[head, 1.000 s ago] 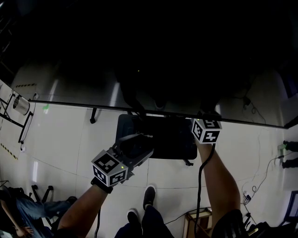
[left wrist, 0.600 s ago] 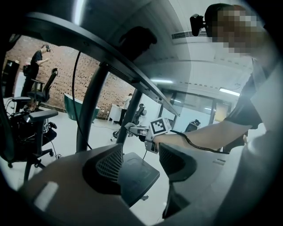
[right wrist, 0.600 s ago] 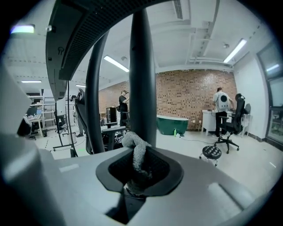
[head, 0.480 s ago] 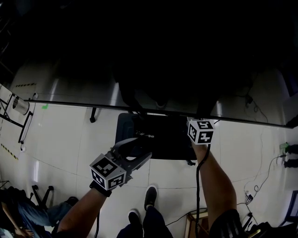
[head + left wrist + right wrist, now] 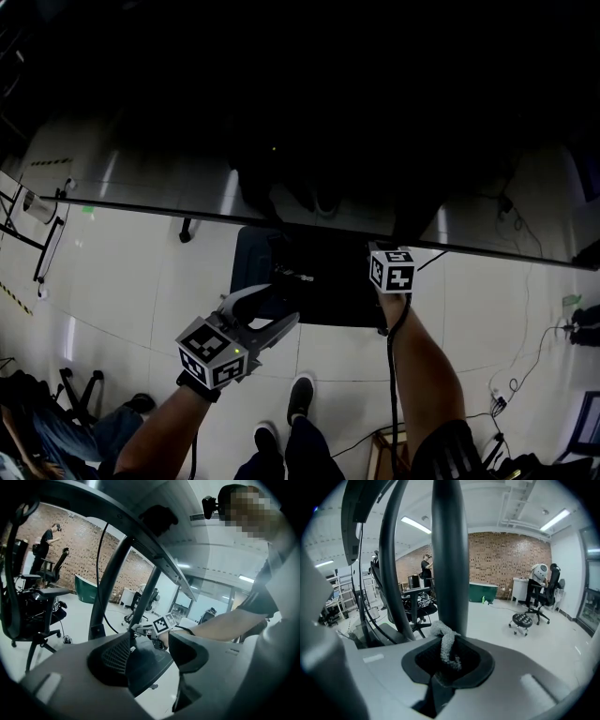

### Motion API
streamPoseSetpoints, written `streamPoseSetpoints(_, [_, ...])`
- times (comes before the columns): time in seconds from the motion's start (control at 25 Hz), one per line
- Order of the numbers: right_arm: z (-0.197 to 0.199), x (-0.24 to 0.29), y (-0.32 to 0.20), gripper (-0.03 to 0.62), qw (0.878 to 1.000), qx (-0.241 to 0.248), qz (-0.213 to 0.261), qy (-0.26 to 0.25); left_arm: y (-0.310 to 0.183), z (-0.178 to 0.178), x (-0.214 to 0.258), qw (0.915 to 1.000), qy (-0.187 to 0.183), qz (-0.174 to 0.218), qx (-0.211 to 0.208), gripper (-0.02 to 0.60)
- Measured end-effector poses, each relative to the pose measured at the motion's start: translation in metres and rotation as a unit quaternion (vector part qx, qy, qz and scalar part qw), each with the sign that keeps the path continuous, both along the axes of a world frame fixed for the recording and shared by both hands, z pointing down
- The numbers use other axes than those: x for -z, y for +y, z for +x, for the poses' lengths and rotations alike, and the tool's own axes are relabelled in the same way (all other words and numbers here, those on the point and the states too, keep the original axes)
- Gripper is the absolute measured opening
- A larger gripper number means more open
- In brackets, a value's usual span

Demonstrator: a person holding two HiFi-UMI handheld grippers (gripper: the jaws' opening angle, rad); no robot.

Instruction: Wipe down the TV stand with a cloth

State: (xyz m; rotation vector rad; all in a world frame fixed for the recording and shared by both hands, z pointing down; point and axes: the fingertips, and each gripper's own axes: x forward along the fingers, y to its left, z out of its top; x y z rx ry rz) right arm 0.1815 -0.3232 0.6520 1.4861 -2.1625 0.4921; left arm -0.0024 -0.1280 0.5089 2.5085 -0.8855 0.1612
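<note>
The TV stand has a black base plate (image 5: 323, 286) on the white floor and dark slanted posts (image 5: 110, 583) that carry the dark screen above. My right gripper (image 5: 447, 663) is shut on a bunched grey cloth (image 5: 446, 645). It points down at one stand post (image 5: 449, 550) just ahead. In the head view only its marker cube (image 5: 391, 269) shows, over the base plate's right part. My left gripper (image 5: 270, 312) is open with nothing between its fingers, at the plate's near left corner. From the left gripper view (image 5: 152, 656) the base plate (image 5: 154, 665) lies just past the jaws.
The screen's long lower edge (image 5: 141, 208) crosses the head view. Cables (image 5: 511, 375) trail on the floor at the right. My shoes (image 5: 300, 398) stand near the plate. Office chairs (image 5: 40, 602), a rolling stool (image 5: 521, 620), a green tub (image 5: 483, 592) and people stand farther off.
Both grippers have sunk toward the base plate, the right one more. In the head view the right marker cube slid left, and the left gripper moved slightly down-left.
</note>
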Motion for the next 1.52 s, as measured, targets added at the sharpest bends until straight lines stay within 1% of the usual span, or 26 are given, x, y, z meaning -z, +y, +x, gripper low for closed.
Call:
streamPoseSetpoints(0.16, [0.000,-0.017,0.000,0.054,1.000,0.003,-0.021,0.009,-0.002,-0.002,-0.006,1.0000,0.001,-0.002,0.002,0.278])
streamPoseSetpoints(0.24, [0.000,-0.015,0.000,0.054,1.000,0.001,-0.019,0.005,-0.002,-0.004,-0.007,1.0000,0.000,-0.003,0.003,0.278])
streamPoseSetpoints(0.36, [-0.009,0.004,0.010,0.054,1.000,0.009,-0.003,-0.018,0.000,-0.009,-0.005,1.0000,-0.002,0.000,0.005,0.278])
streamPoseSetpoints(0.48, [-0.032,0.035,0.031,0.054,0.998,0.041,0.020,-0.046,0.005,-0.016,-0.002,0.9999,-0.005,0.004,0.009,0.278])
streamPoseSetpoints(0.6, [-0.060,0.066,0.053,0.054,0.995,0.074,0.039,-0.062,0.012,-0.023,0.003,0.9998,-0.010,0.009,0.013,0.278])
streamPoseSetpoints(0.72, [-0.097,0.092,0.078,0.054,0.989,0.107,0.046,-0.086,0.021,-0.034,0.006,0.9995,-0.022,0.014,0.020,0.278])
streamPoseSetpoints(0.8, [-0.127,0.108,0.100,0.054,0.983,0.137,0.042,-0.114,0.026,-0.043,0.005,0.9985,-0.043,0.021,0.024,0.279])
streamPoseSetpoints(0.88, [-0.158,0.123,0.125,0.054,0.973,0.172,0.033,-0.149,0.027,-0.052,0.003,0.9964,-0.073,0.036,0.024,0.282])
streamPoseSetpoints(1.04, [-0.208,0.143,0.170,0.055,0.952,0.225,-0.007,-0.207,0.026,-0.061,0.003,0.9878,-0.137,0.075,0.008,0.292])
streamPoseSetpoints(1.12, [-0.225,0.148,0.188,0.057,0.941,0.249,-0.029,-0.227,0.027,-0.058,0.003,0.9830,-0.159,0.092,-0.007,0.299])
streamPoseSetpoints(1.2, [-0.239,0.151,0.200,0.058,0.932,0.270,-0.046,-0.238,0.028,-0.055,0.003,0.9792,-0.172,0.106,-0.021,0.307])
streamPoseSetpoints(1.32, [-0.249,0.151,0.208,0.066,0.926,0.284,-0.064,-0.240,0.029,-0.050,0.003,0.9722,-0.190,0.132,-0.032,0.304])
streamPoseSetpoints(1.4, [-0.252,0.150,0.207,0.066,0.922,0.283,-0.077,-0.254,0.028,-0.051,0.002,0.9699,-0.193,0.144,-0.033,0.277])
streamPoseSetpoints(1.52, [-0.258,0.150,0.205,0.075,0.912,0.287,-0.096,-0.278,0.026,-0.050,-0.002,0.9665,-0.199,0.156,-0.044,0.225])
